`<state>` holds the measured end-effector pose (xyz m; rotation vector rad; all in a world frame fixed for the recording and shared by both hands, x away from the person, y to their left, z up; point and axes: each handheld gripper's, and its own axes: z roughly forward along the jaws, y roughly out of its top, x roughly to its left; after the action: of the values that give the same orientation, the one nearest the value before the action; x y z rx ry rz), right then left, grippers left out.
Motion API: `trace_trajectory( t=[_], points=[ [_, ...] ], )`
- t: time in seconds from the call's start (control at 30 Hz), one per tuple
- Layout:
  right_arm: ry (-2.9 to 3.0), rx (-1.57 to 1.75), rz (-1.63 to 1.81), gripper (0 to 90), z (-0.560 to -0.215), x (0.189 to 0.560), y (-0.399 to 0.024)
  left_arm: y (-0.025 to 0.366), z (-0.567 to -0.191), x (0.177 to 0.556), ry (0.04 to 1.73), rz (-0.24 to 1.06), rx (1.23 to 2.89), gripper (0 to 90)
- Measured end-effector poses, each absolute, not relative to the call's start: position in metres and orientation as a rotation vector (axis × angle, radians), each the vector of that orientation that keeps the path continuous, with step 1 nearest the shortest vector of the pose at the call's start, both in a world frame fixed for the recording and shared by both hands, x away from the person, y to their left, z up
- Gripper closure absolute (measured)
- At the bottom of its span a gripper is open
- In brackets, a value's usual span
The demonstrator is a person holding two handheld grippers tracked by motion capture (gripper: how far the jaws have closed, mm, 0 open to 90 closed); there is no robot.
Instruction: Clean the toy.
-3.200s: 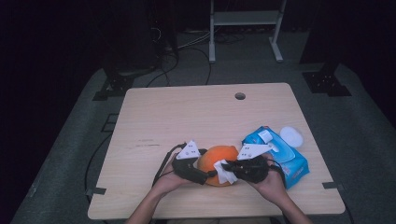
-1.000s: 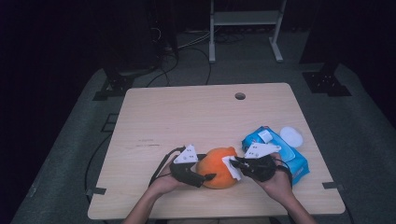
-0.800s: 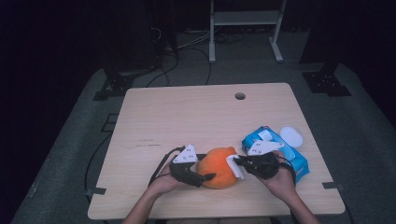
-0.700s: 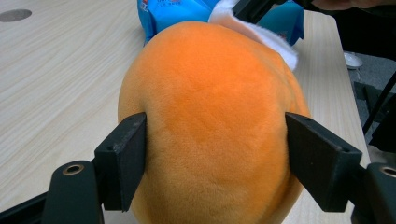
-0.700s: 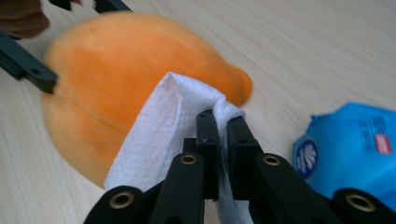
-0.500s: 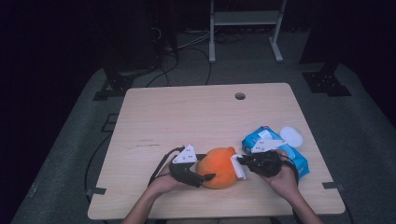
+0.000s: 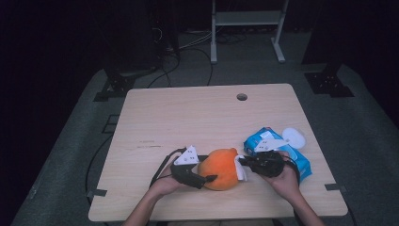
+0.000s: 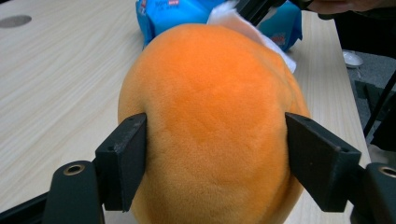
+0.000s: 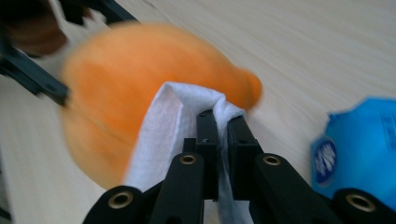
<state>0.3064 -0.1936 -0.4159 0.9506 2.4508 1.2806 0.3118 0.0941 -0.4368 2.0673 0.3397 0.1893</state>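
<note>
An orange plush toy [image 7: 220, 167] lies near the table's front edge. My left gripper [image 7: 207, 179] comes in from the left and is shut on the orange plush toy [image 8: 215, 116], both black pads [image 8: 126, 158] pressed into its sides. My right gripper [image 7: 242, 162] is at the toy's right side, shut on a folded white wipe [image 9: 163, 121] that drapes against the orange plush toy [image 9: 116, 79]. In the left gripper view the wipe [image 8: 261, 35] lies on the toy's far side.
A blue pack of wipes [image 7: 301, 162] lies just right of the right hand, with a white round lid [image 7: 294, 137] behind it. The wooden table [image 7: 188, 117] has a cable hole [image 7: 242, 97] near its far edge. Dark floor and stands surround it.
My right gripper has drifted a little to the right with the wipe, from over the toy toward its right side. The left gripper and the toy have kept still.
</note>
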Motion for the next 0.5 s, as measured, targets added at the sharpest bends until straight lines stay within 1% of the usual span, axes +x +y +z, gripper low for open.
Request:
trace_trajectory(
  t=[0.17,0.23,0.3,0.37,0.4,0.43,0.5],
  points=[
    [2.437,0.866,1.318,84.8,-0.403,0.3,-0.183,0.086,-0.432,0.305,0.305,0.228,2.086,24.8],
    [2.446,0.886,1.32,84.7,-0.407,0.302,-0.186,0.089,-0.432,0.309,0.33,0.214,2.068,21.0],
    [2.451,0.912,1.317,84.6,-0.411,0.305,-0.19,0.092,-0.435,0.315,0.396,0.188,2.052,15.8],
    [2.457,0.942,1.303,84.5,-0.415,0.308,-0.194,0.094,-0.441,0.322,0.478,0.121,2.034,10.9],
    [2.458,0.96,1.311,84.5,-0.417,0.31,-0.195,0.094,-0.444,0.324,0.494,0.088,2.027,11.0],
    [2.458,0.969,1.323,84.5,-0.418,0.31,-0.195,0.094,-0.445,0.324,0.485,0.085,2.032,12.6],
    [2.452,0.941,1.311,84.5,-0.414,0.308,-0.191,0.092,-0.442,0.321,0.455,0.117,2.057,19.0]
  ],
)
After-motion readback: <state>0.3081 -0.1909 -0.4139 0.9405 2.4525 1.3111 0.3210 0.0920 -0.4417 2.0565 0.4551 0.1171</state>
